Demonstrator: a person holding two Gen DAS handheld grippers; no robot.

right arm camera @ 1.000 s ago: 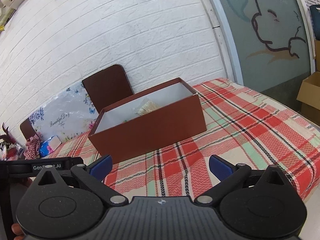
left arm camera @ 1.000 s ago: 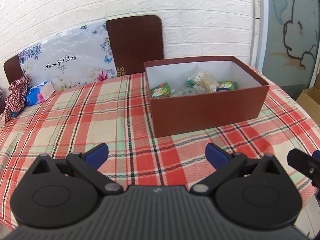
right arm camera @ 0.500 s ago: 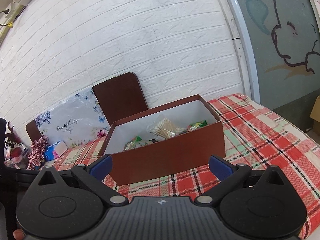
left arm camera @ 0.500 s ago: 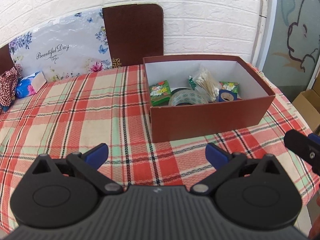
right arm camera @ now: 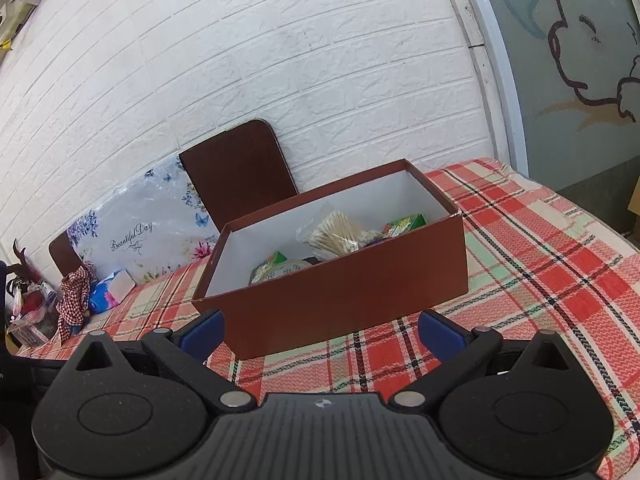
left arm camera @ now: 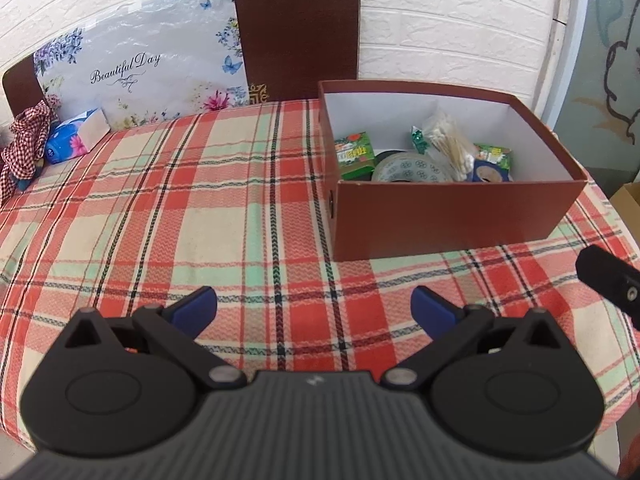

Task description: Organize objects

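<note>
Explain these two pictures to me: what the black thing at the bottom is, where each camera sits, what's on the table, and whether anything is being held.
The black shapes are hand-held two-finger grippers, one in each of a person's hands, each carrying a forward-looking fisheye camera. One picture looks along the left gripper, the other along the right gripper. Both stand open with blue-padded fingers apart and hold nothing. On the red, cream and green plaid tablecloth sits an open reddish-brown cardboard box with white inside. It holds a green packet, a patterned tape roll and a clear bag of cotton swabs. A blue tissue pack lies at the far edge.
</note>
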